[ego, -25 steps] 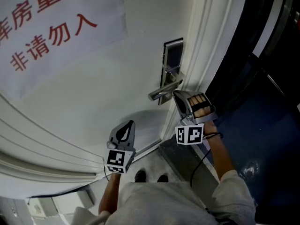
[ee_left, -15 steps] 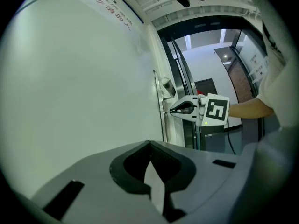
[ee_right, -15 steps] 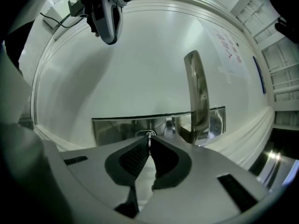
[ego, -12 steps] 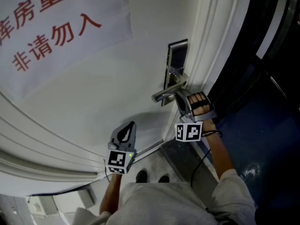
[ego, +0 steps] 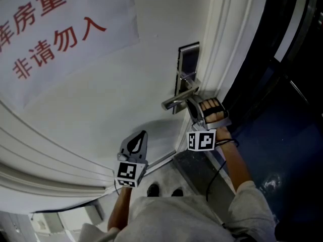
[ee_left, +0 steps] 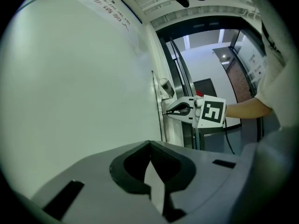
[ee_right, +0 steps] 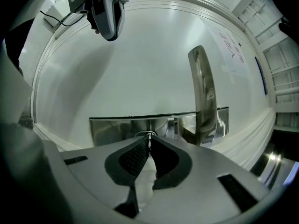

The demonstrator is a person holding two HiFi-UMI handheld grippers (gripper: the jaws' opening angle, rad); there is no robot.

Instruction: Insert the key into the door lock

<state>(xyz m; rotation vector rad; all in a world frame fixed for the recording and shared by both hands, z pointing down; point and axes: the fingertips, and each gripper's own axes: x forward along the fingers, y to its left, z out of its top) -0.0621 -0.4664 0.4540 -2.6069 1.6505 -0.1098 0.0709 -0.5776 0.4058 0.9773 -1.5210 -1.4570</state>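
Observation:
A white door [ego: 116, 84] carries a steel lock plate [ego: 187, 67] with a lever handle [ego: 176, 101]. In the head view my right gripper [ego: 191, 103] sits just under the handle, tips at the plate. In the right gripper view its jaws [ee_right: 149, 138] are shut on a thin metal key [ee_right: 149, 141]. The key's tip is at the keyhole [ee_right: 145, 134] in the lock plate [ee_right: 117, 125], left of the handle [ee_right: 205, 97]. My left gripper [ego: 142, 134] hangs lower left, shut and holding nothing, level beside the door [ee_left: 150, 144]. It sees the right gripper [ee_left: 165, 112] at the lock.
A paper sign with red characters [ego: 60, 24] is stuck on the door's upper left. The white door frame [ego: 227, 44] runs right of the lock, with a dark glass panel and dark blue floor [ego: 282, 150] beyond. My feet stand at the threshold [ego: 161, 189].
The right gripper with the key has crept slightly closer in under the handle toward the lock plate. The left gripper has stayed where it was.

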